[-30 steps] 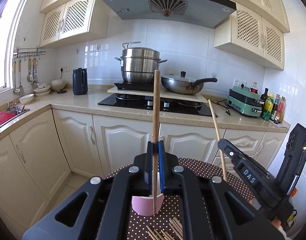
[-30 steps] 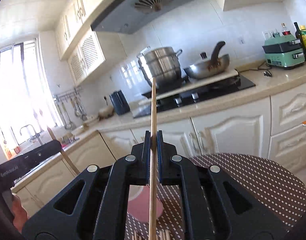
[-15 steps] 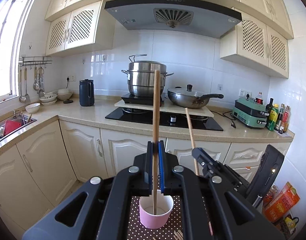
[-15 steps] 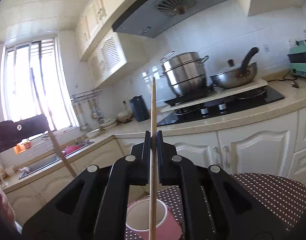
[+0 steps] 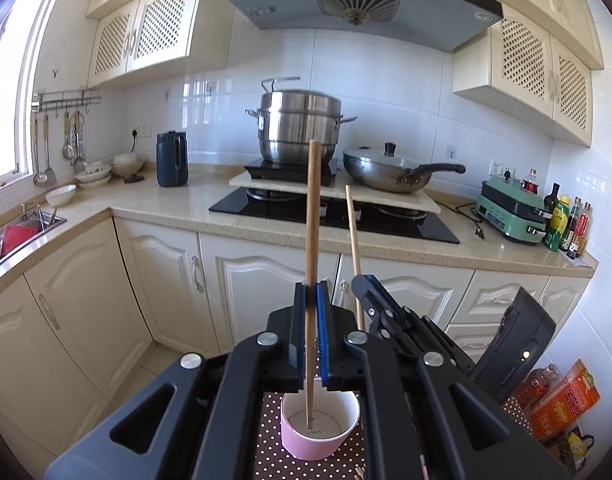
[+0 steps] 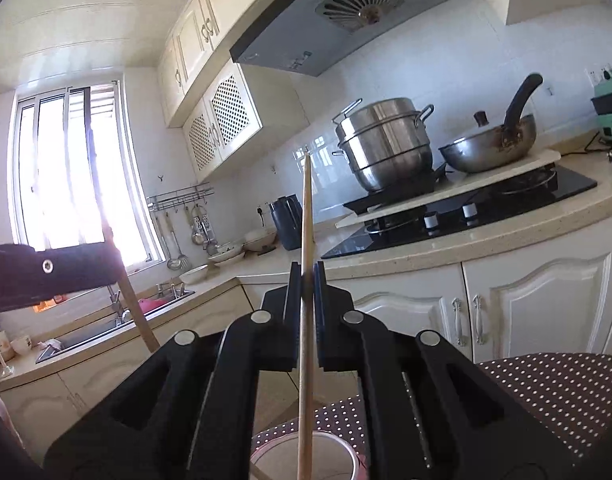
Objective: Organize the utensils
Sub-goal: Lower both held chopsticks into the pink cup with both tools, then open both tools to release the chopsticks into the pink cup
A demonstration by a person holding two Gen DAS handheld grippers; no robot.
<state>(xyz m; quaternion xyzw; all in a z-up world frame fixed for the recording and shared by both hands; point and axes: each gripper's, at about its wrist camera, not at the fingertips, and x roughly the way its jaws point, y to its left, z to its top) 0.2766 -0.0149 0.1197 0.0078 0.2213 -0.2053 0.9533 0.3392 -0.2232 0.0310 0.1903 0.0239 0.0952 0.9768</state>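
My left gripper (image 5: 311, 292) is shut on a wooden chopstick (image 5: 311, 220) held upright, its lower end inside the pink cup (image 5: 319, 430) on the dotted tablecloth (image 5: 274, 460). My right gripper (image 6: 304, 272) is shut on a second chopstick (image 6: 306, 216), also upright, its lower end in the same cup (image 6: 306, 456). In the left wrist view the right gripper (image 5: 365, 292) sits just right of mine with its chopstick (image 5: 351, 232). In the right wrist view the left gripper (image 6: 46, 272) is at the far left.
Loose chopsticks (image 5: 359, 472) lie on the cloth near the cup. Behind are cream cabinets (image 5: 262, 292), a counter with hob (image 5: 333, 216), steamer pot (image 5: 300, 124), wok (image 5: 389, 168), kettle (image 5: 172, 160) and sink (image 5: 14, 232). Boxes (image 5: 561, 400) stand on the floor at right.
Both grippers have come closer together and lowered over the cup. The two chopstick ends now reach deeper into the cup.
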